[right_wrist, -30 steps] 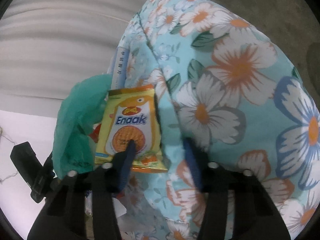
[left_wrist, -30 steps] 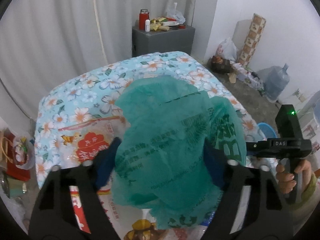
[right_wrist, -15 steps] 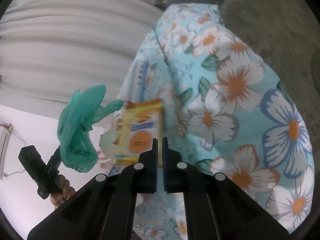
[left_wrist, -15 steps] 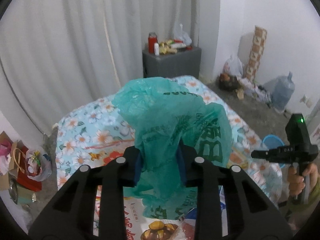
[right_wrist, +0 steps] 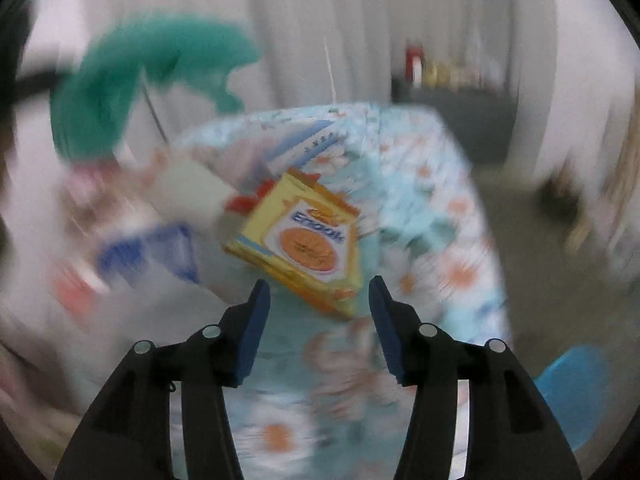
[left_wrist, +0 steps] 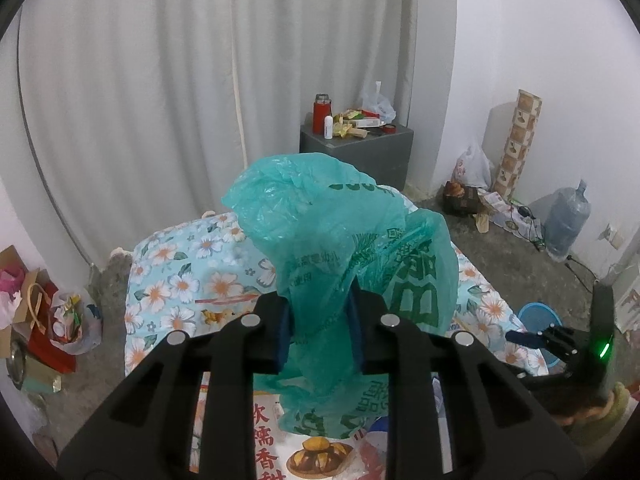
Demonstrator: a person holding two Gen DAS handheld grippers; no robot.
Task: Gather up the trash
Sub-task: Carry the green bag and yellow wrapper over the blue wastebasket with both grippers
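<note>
My left gripper (left_wrist: pixel 320 330) is shut on a green plastic bag (left_wrist: pixel 344 264) and holds it raised above the flowered table (left_wrist: pixel 180 276). The bag also shows blurred at the upper left of the right wrist view (right_wrist: pixel 132 80). My right gripper (right_wrist: pixel 320 320) is open and empty above the flowered table (right_wrist: pixel 440 240). A yellow Enaak snack wrapper (right_wrist: pixel 304 240) sits just beyond its fingertips, loose; whether it lies on the table or is in the air I cannot tell through the blur. My right gripper also shows at the right edge of the left wrist view (left_wrist: pixel 524 338).
More wrappers lie on the near table (left_wrist: pixel 280 432), with blurred blue and red ones (right_wrist: pixel 152 252) left of the Enaak wrapper. A grey cabinet (left_wrist: pixel 356 148) with bottles stands behind. A blue basin (left_wrist: pixel 536 316) and a water jug (left_wrist: pixel 568 220) are on the floor at right.
My right gripper has opened and let go of the Enaak wrapper while swinging fast. My left gripper has lifted the green bag higher and stays shut on it.
</note>
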